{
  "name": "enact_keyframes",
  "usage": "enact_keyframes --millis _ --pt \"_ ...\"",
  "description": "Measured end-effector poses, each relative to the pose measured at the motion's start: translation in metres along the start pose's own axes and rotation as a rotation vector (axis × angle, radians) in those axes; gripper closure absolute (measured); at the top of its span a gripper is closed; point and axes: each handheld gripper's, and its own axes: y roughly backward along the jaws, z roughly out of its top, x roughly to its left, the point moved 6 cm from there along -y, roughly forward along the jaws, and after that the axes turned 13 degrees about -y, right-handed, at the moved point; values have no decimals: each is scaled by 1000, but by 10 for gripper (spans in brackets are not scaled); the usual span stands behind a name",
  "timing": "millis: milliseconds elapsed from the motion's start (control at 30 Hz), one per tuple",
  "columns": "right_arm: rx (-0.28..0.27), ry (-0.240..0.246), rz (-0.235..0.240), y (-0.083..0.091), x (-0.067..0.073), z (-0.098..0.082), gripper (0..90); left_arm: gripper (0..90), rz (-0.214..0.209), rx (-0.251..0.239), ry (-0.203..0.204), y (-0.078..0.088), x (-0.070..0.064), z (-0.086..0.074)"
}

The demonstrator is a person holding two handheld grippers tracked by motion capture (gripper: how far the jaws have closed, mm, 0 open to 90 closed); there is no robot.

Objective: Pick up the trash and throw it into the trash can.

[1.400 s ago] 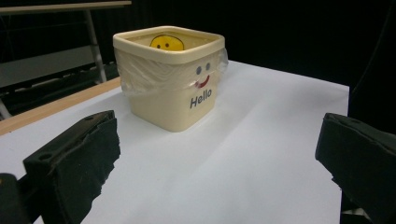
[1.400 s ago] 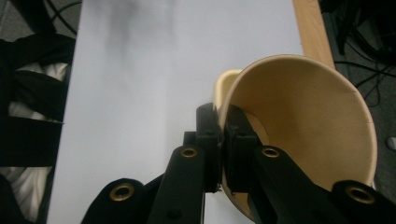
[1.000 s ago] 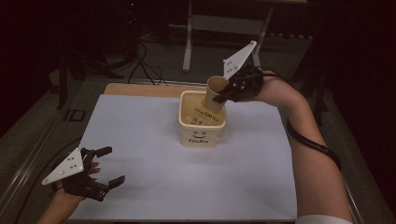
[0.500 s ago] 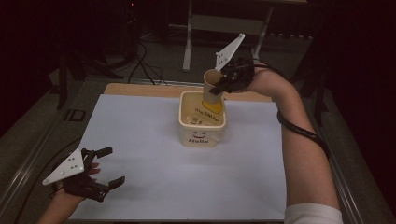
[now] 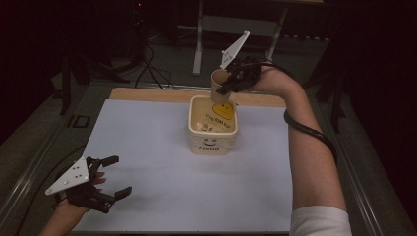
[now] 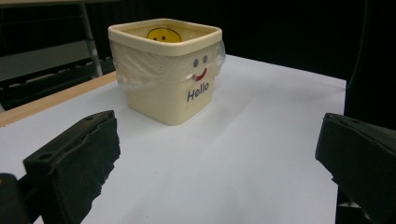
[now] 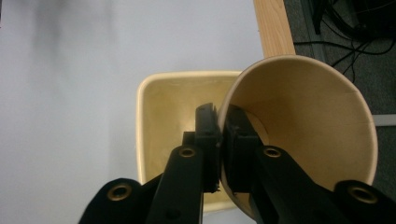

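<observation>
Paper cup above cream "Hello" tub

A tub is sitting toward the back of the counter, with a paper cup hanging just above its far rim and the left gripper resting near the front left corner.

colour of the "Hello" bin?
Cream bin, dark lettering, red smile under two dark eyes, and a yellow smiley inside; clearest in the left gripper view.
</observation>
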Motion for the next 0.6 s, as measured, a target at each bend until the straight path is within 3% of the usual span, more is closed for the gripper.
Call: enact_keyframes --millis 67,133,567,600 --pt "-15 -12 -15 -2 -2 2 730 6 0 -1 2 0 0 0" --pt "-8 -28 -3 -3 -1 3 681 6 0 1 1 0 0 -1" --pt "-19 -62 -13 14 5 4 595 6 -4 7 0 -1 -1 -1" --pt "-18 -75 -16 15 5 3 554 6 -5 6 1 -2 -1 -1"
